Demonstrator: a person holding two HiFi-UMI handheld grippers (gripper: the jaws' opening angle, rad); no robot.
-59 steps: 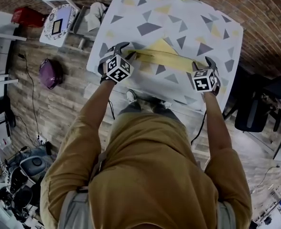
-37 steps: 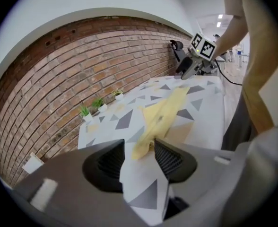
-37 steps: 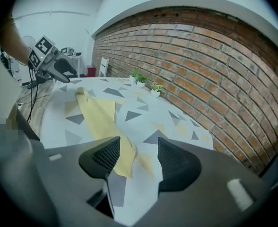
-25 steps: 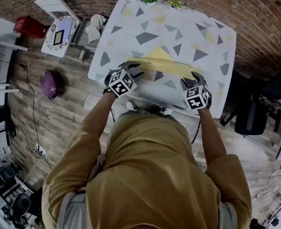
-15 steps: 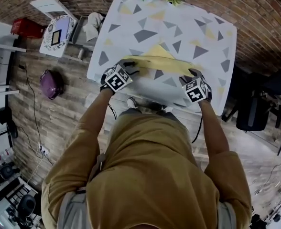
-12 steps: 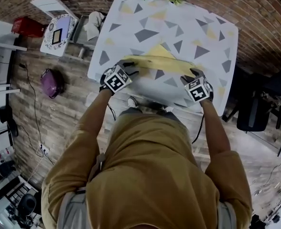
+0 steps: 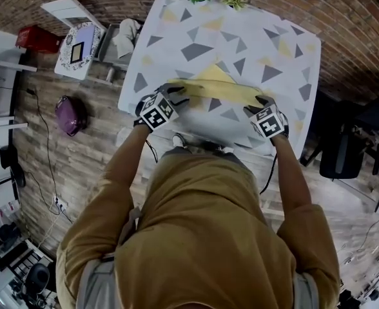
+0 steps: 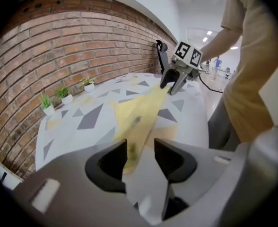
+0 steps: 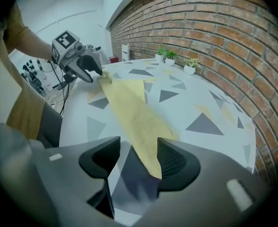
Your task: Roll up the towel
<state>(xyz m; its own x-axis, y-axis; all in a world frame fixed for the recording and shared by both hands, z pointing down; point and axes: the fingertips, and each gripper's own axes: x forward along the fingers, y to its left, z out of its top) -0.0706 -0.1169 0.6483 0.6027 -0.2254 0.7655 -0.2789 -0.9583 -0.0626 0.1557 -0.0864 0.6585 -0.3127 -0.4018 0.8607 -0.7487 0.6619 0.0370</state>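
The towel (image 7: 218,92) is pale yellow with a soft nap. It is gathered into a long narrow band that lies flat across the bench (image 7: 241,37), close to its near edge. A triangular flap points from the band's middle toward the far side. Small dark smudges mark its left end.

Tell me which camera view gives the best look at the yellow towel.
The right gripper view: the yellow towel runs lengthwise up the frame, large, with its texture visible. The left gripper view also shows its length, but smaller and blurrier. The head view shows it only as a small, distant strip.
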